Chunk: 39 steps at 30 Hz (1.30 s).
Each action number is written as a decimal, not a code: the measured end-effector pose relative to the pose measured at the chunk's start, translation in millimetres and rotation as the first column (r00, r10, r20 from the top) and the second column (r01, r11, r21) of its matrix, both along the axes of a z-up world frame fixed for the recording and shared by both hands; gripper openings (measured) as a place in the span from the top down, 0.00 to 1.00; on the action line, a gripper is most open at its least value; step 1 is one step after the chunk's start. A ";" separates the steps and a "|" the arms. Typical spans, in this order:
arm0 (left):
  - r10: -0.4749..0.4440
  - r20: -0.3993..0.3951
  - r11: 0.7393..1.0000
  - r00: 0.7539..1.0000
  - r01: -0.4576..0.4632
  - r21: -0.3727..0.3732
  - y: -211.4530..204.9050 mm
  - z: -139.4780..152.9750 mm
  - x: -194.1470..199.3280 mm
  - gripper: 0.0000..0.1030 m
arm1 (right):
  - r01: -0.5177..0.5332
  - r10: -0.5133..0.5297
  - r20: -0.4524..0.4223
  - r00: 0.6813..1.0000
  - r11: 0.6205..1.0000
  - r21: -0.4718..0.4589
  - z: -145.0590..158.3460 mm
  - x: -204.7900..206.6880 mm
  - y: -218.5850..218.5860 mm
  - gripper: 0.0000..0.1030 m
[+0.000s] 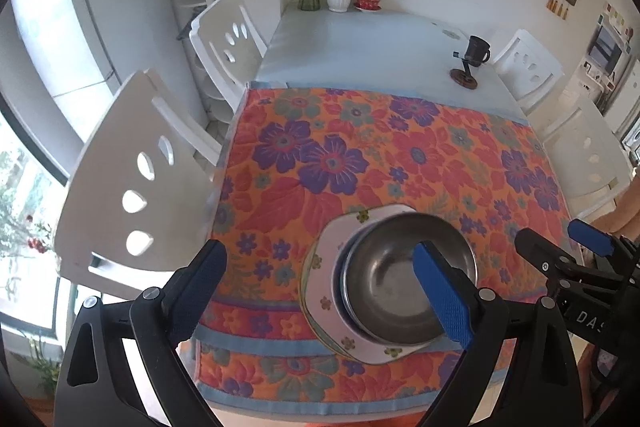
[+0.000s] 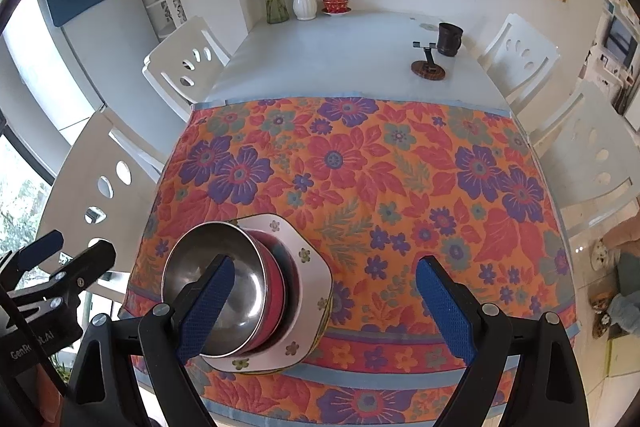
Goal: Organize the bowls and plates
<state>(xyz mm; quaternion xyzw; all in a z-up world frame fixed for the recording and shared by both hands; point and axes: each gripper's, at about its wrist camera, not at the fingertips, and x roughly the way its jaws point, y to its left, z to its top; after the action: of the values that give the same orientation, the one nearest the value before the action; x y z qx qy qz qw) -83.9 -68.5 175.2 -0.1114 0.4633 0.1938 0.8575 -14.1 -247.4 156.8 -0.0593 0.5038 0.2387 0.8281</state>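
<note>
A steel bowl (image 1: 394,291) sits on top of a stack: a red bowl under it (image 2: 276,291), then white flowered plates (image 1: 324,267) on the floral cloth near the table's front edge. The stack also shows in the right wrist view, with the steel bowl (image 2: 224,291) and plates (image 2: 308,275). My left gripper (image 1: 320,291) is open and empty, held above the stack's left side. My right gripper (image 2: 324,307) is open and empty, above the stack's right side. The right gripper also shows at the right of the left wrist view (image 1: 560,247).
A floral quilted cloth (image 2: 380,187) covers the near half of the white table (image 2: 340,51). At the far end stand a dark mug (image 2: 450,39), a small stand (image 2: 429,67), two vases of flowers (image 2: 304,1) and a red lidded cup (image 2: 335,3). White chairs (image 1: 132,187) line both sides.
</note>
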 end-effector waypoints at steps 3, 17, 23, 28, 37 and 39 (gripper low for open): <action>-0.006 0.006 1.000 1.000 0.006 0.006 3.8 1.6 4.3 0.09 | 0.009 -0.009 0.010 1.000 1.000 -0.014 -1.0 2.9 4.2 0.12; -0.075 0.030 0.997 0.997 0.074 0.024 3.7 8.8 24.4 0.09 | 0.050 -0.048 0.034 0.998 0.998 -0.046 -0.5 1.4 9.7 0.12; -0.040 0.067 0.999 0.997 0.038 0.039 -2.6 19.5 31.8 0.09 | 0.083 -0.080 0.050 0.996 0.995 -0.050 7.8 3.8 1.9 0.12; -0.035 0.068 0.999 0.997 0.033 0.035 -8.0 21.2 40.6 0.09 | 0.085 -0.082 0.059 0.995 0.995 -0.060 10.6 9.1 -2.0 0.12; 0.034 0.051 0.999 0.998 -0.034 0.015 -19.7 24.2 54.6 0.09 | 0.013 -0.005 0.099 0.995 0.997 -0.080 19.4 24.4 -3.0 0.12; 0.047 0.047 0.999 0.998 -0.048 0.019 -23.2 24.9 57.3 0.09 | -0.007 0.015 0.097 0.995 0.997 -0.083 19.2 28.8 -3.3 0.12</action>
<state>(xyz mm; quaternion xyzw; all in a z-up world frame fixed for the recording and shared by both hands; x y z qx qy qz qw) -26.6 -91.7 200.1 -0.1181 0.4383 0.2160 0.8645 14.6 -250.7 176.1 -0.1080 0.4719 0.2191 0.8471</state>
